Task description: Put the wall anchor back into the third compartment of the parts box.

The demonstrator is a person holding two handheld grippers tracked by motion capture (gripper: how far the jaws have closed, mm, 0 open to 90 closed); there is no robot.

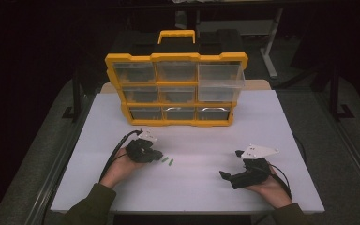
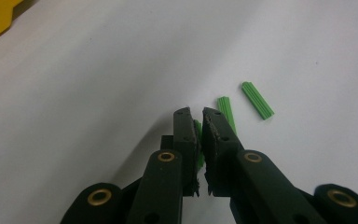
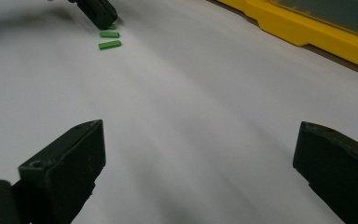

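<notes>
My left gripper (image 1: 158,156) (image 2: 200,112) rests low on the white table (image 1: 192,187), shut on a small ribbed green plug (image 2: 198,129) pinched between its pads. Two more green plugs (image 2: 227,114) (image 2: 257,100) lie flat just right of its tips, and they show as green specks (image 1: 165,160) (image 1: 171,161) in the high view. My right gripper (image 1: 232,164) (image 3: 200,135) sits near the table's front right, open wide with nothing between its jaws, pointing toward the left gripper (image 3: 98,11) and the loose plugs (image 3: 109,45).
A yellow and black drawer organizer (image 1: 176,57) (image 3: 307,32) stands upright at the back of the table, with its top right clear drawer (image 1: 220,75) pulled out. Bare white tabletop lies between the two grippers.
</notes>
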